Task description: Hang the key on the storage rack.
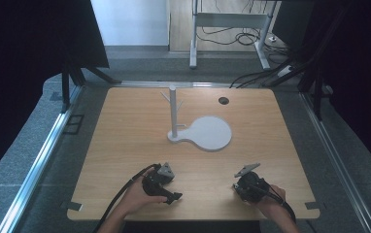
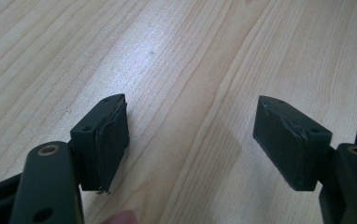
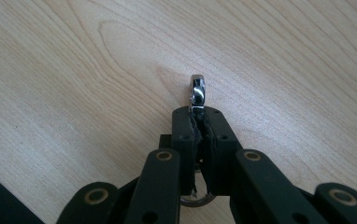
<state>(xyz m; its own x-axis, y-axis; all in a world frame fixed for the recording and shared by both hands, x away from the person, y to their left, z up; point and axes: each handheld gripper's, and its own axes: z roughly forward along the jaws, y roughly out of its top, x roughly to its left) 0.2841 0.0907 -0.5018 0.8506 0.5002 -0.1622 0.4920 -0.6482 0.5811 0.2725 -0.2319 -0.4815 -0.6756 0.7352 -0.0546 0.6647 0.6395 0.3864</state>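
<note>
Overhead, your two hand-held grippers sit low in the frame on the worktop (image 1: 125,126), left hand-held gripper (image 1: 173,196), right hand-held gripper (image 1: 236,187), below the white stand (image 1: 174,114). Left gripper view: jaws spread wide, nothing between. Right gripper view: jaws clenched on a shiny metal ring (image 3: 197,91) at centre.

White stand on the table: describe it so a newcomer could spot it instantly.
On the wooden table, look just past centre. The stand is a slim upright post with short side pegs, rising from the left end of a flat base that widens into a round dish. It is the one white, upright item.
</note>
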